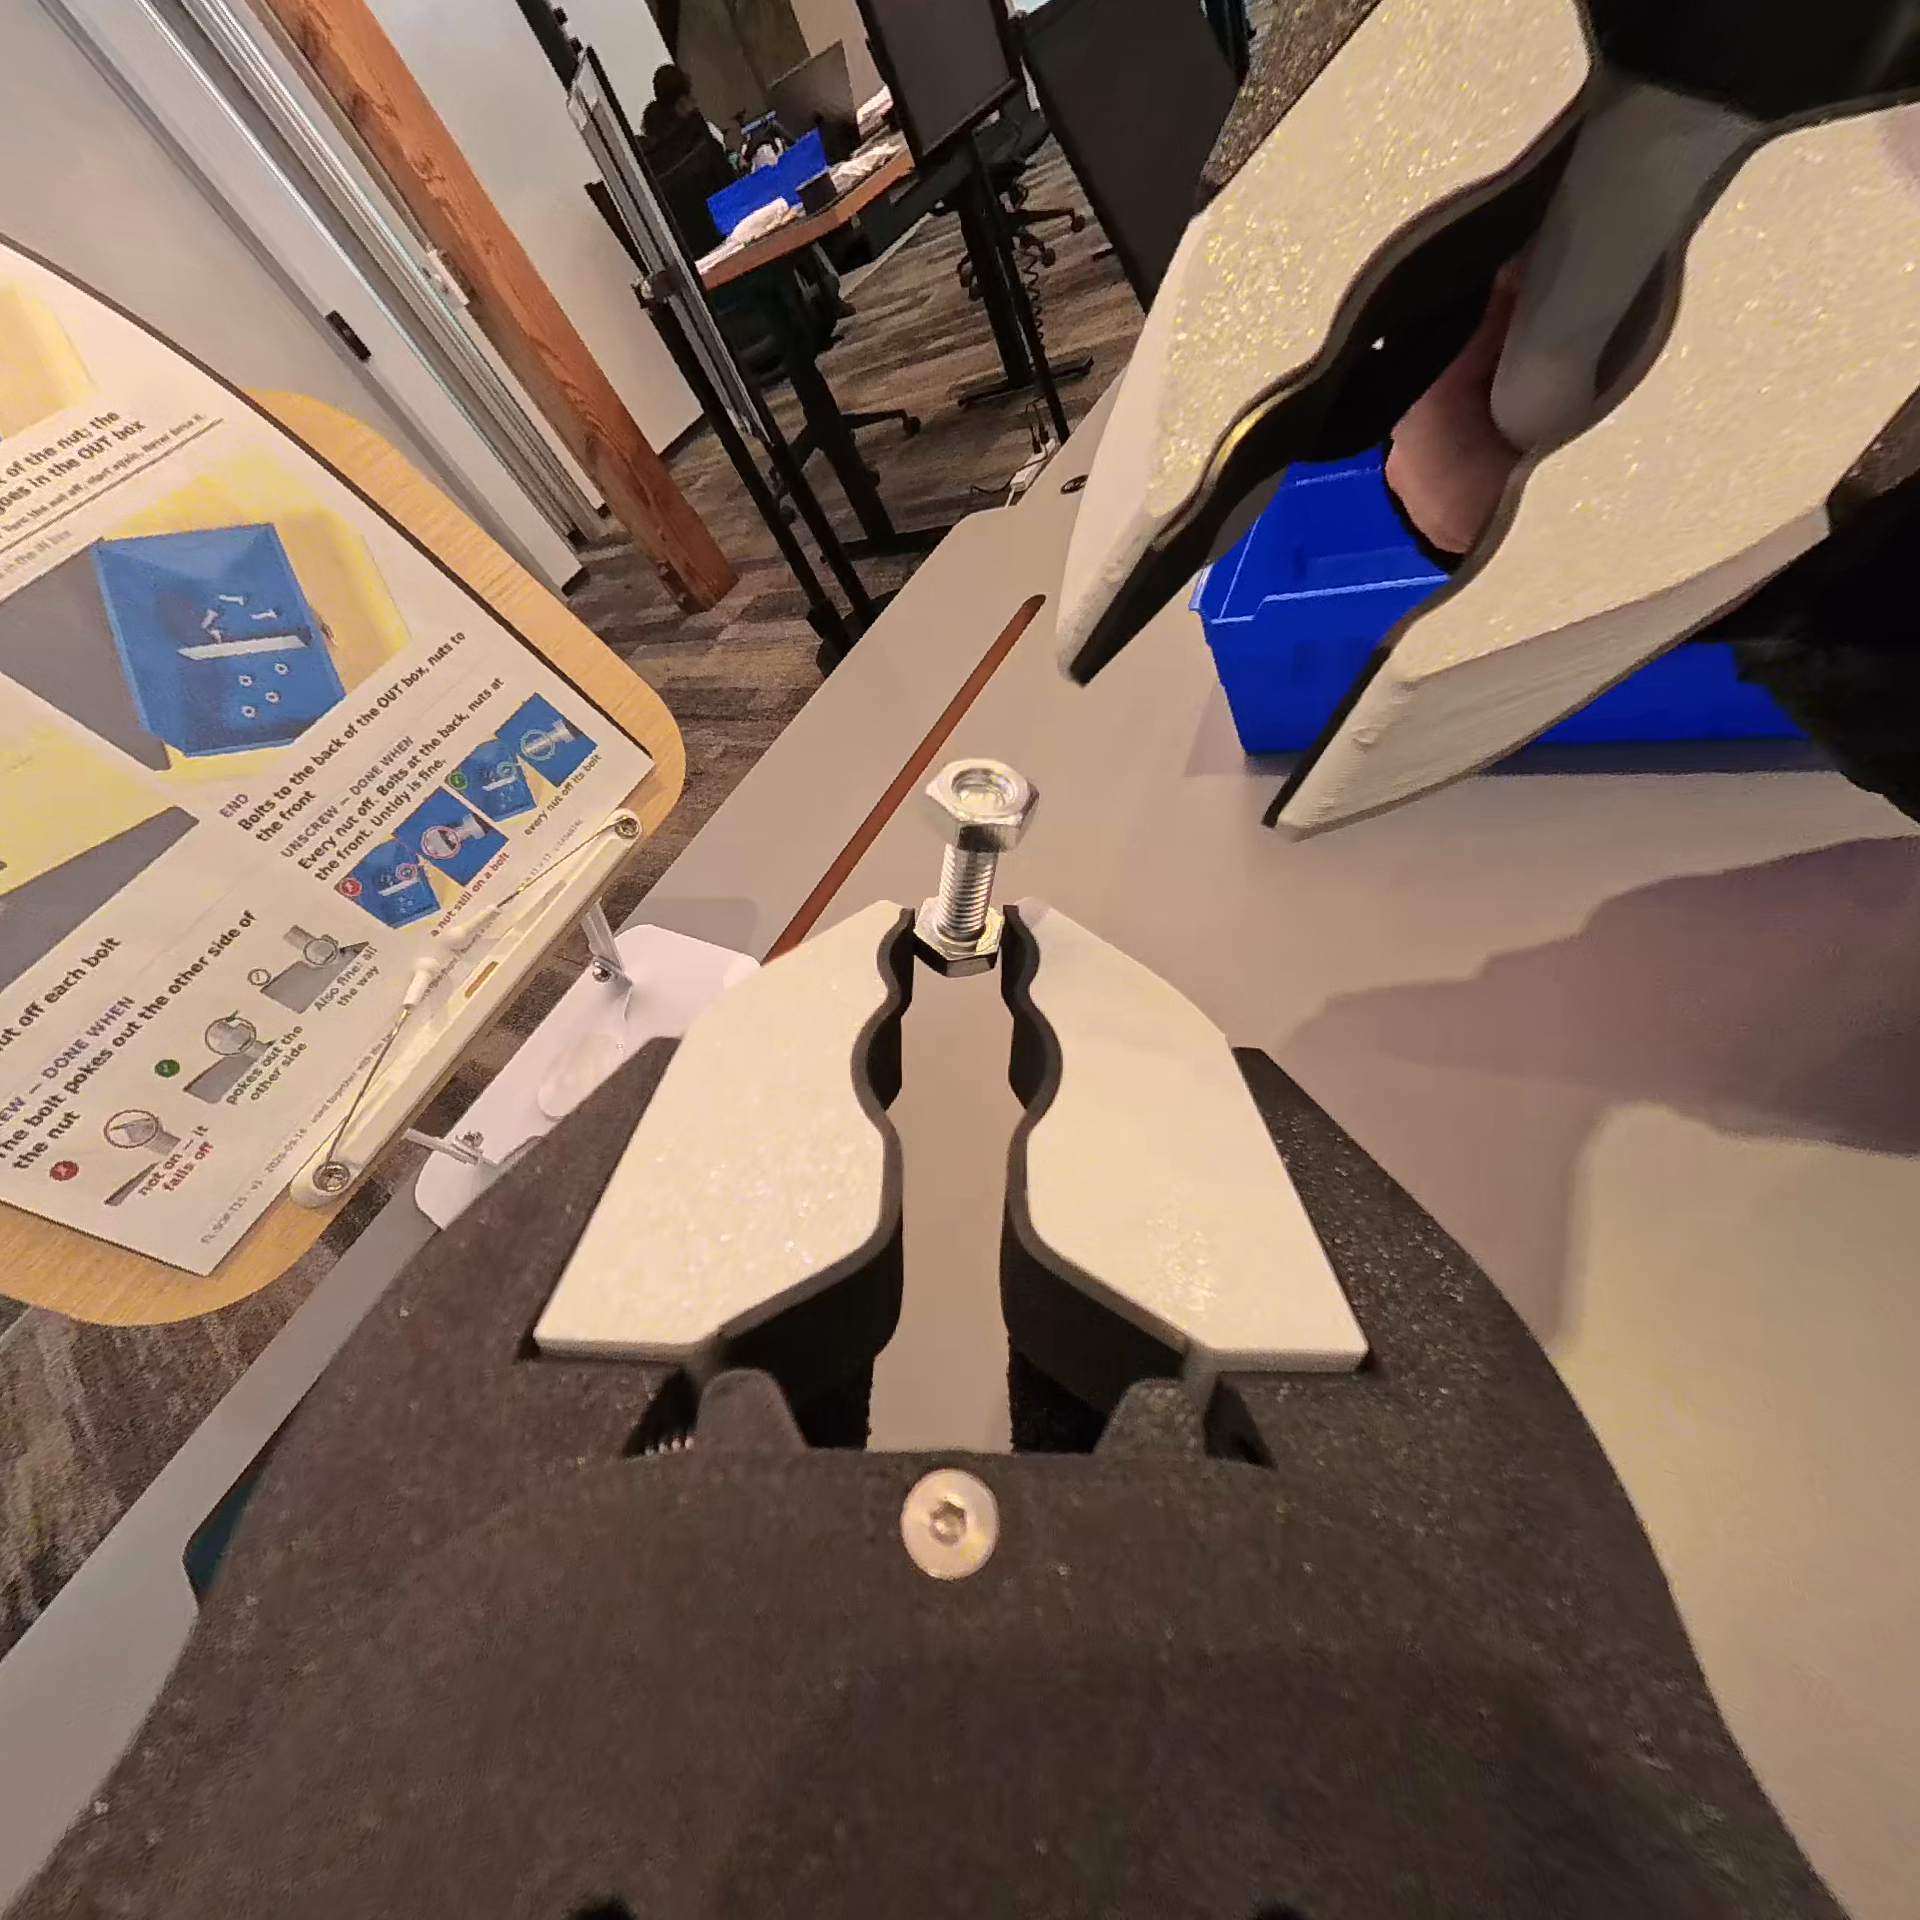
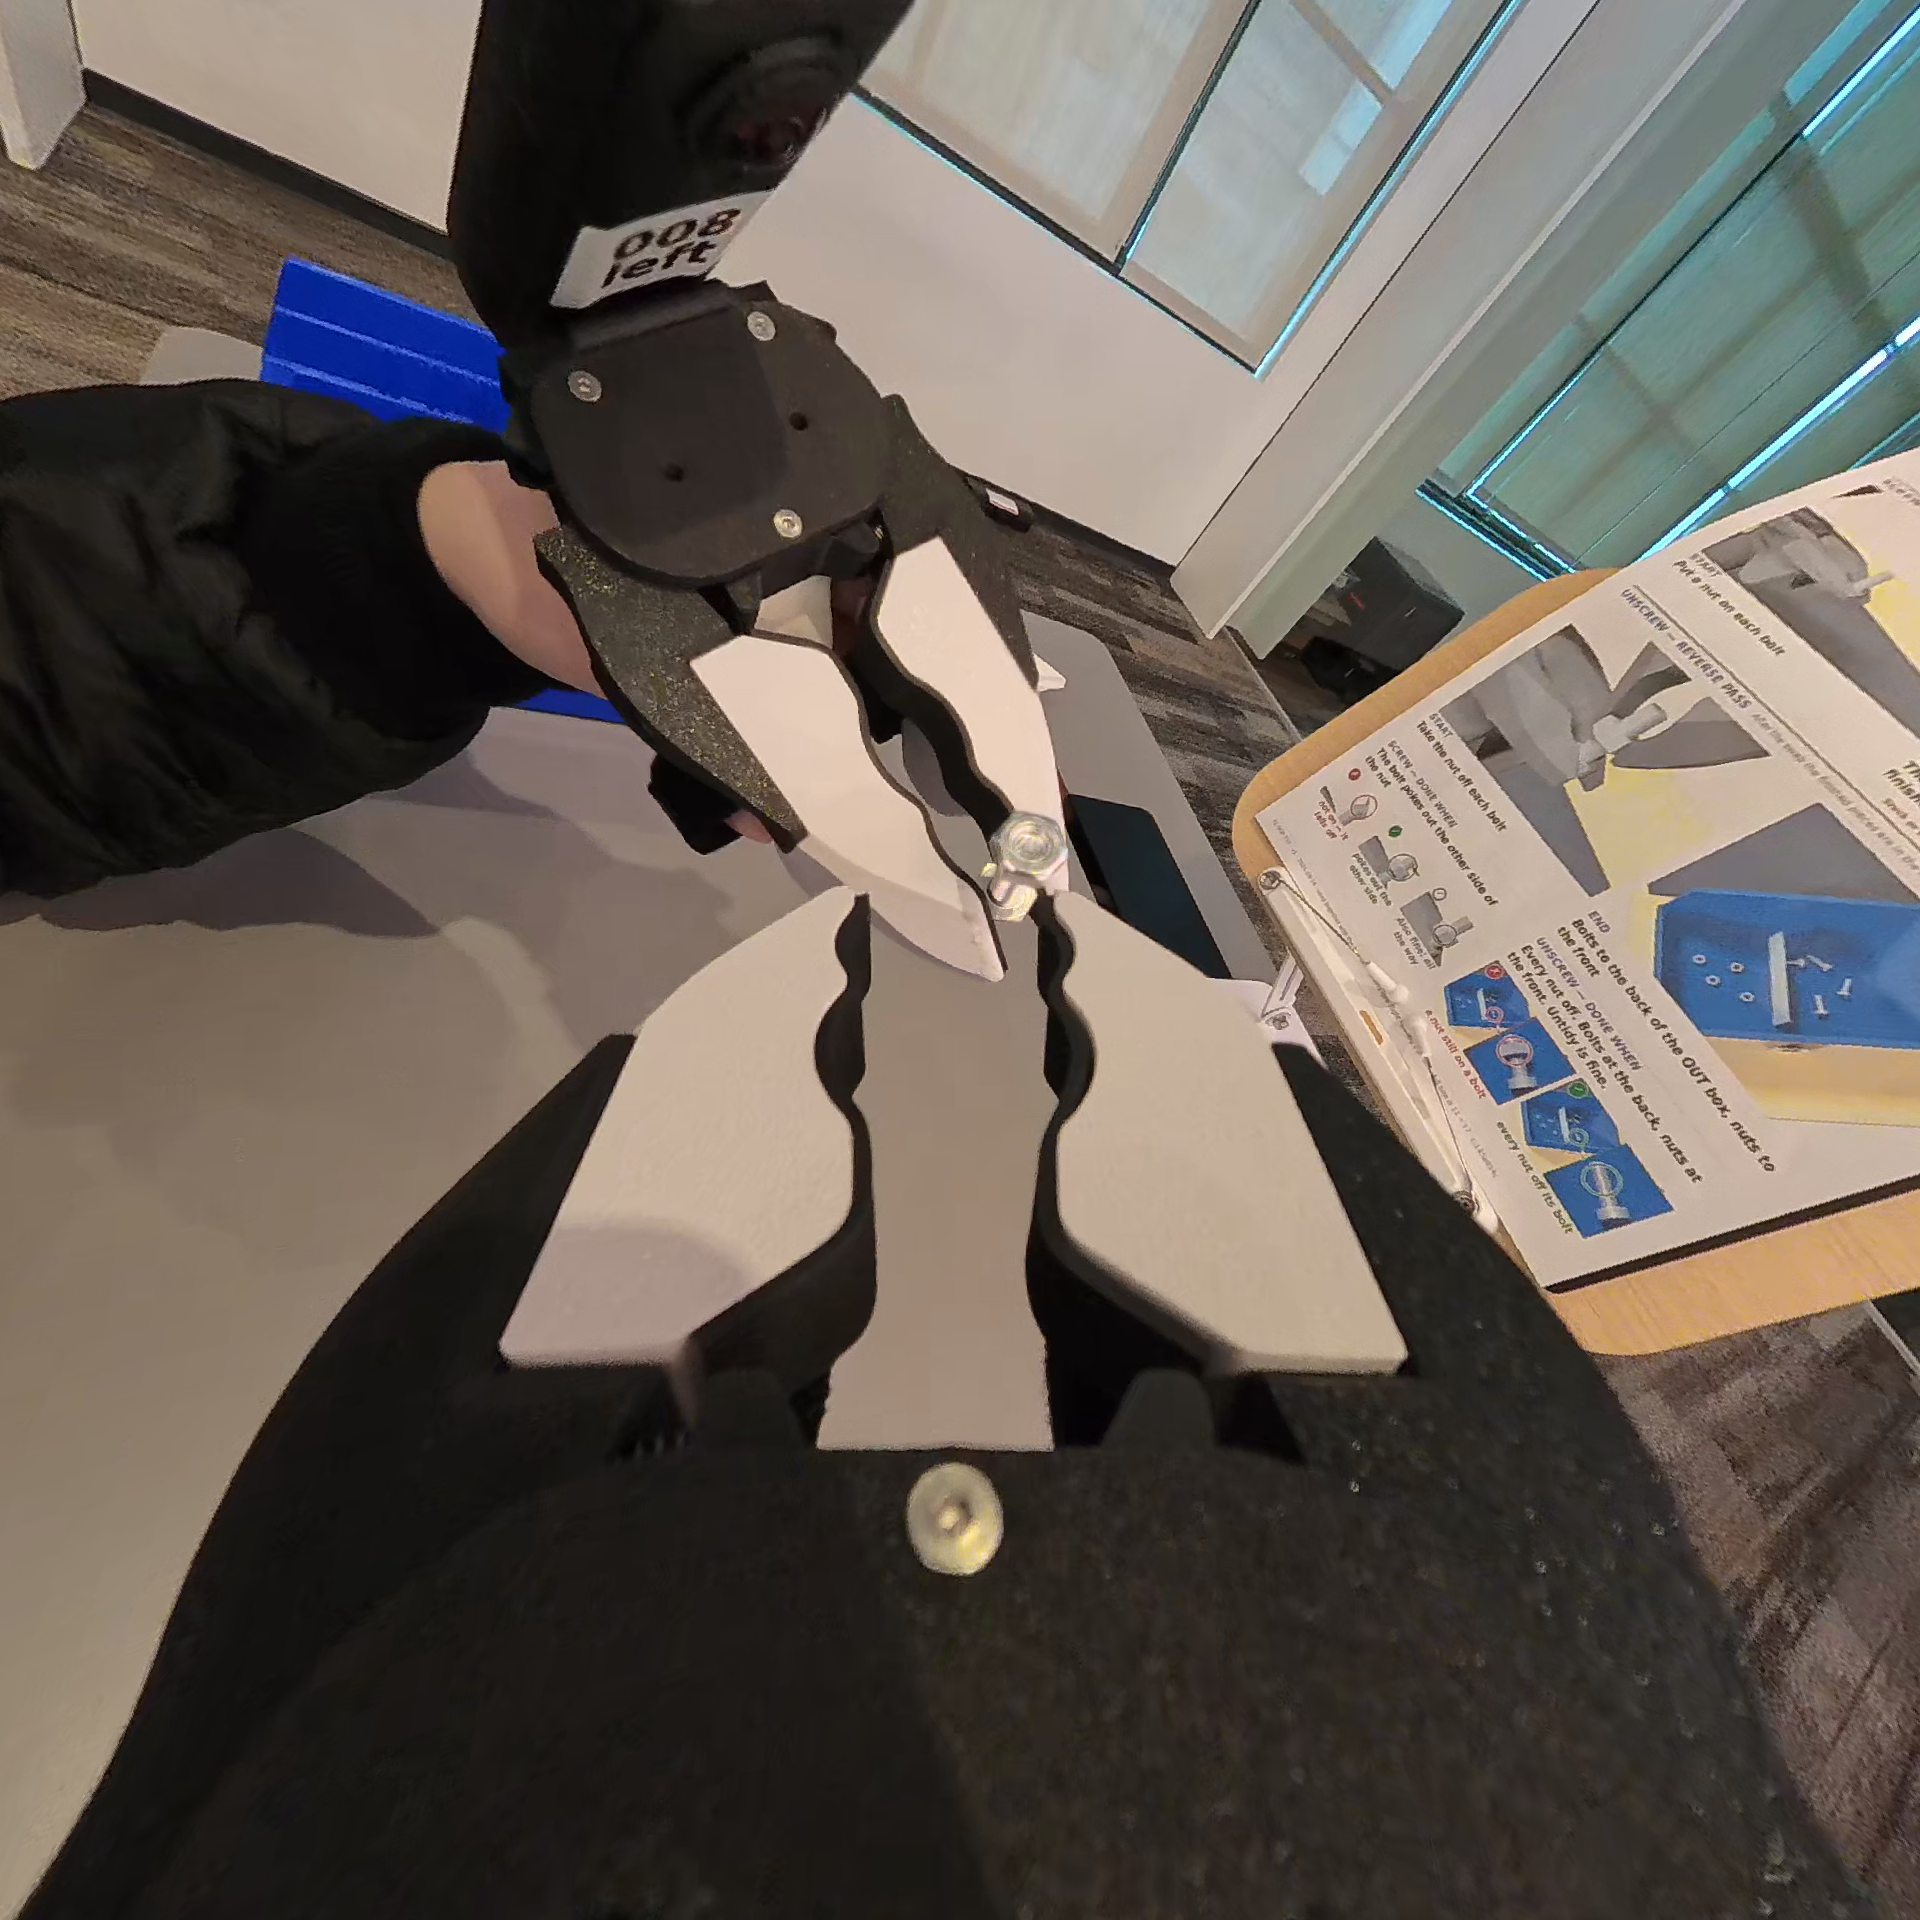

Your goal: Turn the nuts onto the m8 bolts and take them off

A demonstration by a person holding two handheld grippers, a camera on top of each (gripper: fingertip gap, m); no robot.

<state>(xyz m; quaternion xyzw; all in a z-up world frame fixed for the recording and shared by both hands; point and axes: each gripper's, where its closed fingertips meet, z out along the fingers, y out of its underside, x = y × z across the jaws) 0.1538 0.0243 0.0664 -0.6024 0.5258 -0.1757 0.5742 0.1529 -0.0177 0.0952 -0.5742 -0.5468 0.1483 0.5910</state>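
Nearby, blue bin (image 1: pixel 1320 623), contents hidden.

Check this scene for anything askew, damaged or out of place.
Nothing stands out. The left gripper clamps a nut low on the bolt, which looks straight. The right gripper is open nearby. The blue bin sits intact on the table.

Grey patterned carpet (image 1: pixel 717 665), wooden post (image 1: pixel 499 281), white walls (image 2: pixel 997 291) — desks (image 1: pixel 821 223), tall glass panels (image 2: pixel 1382 177) behind.
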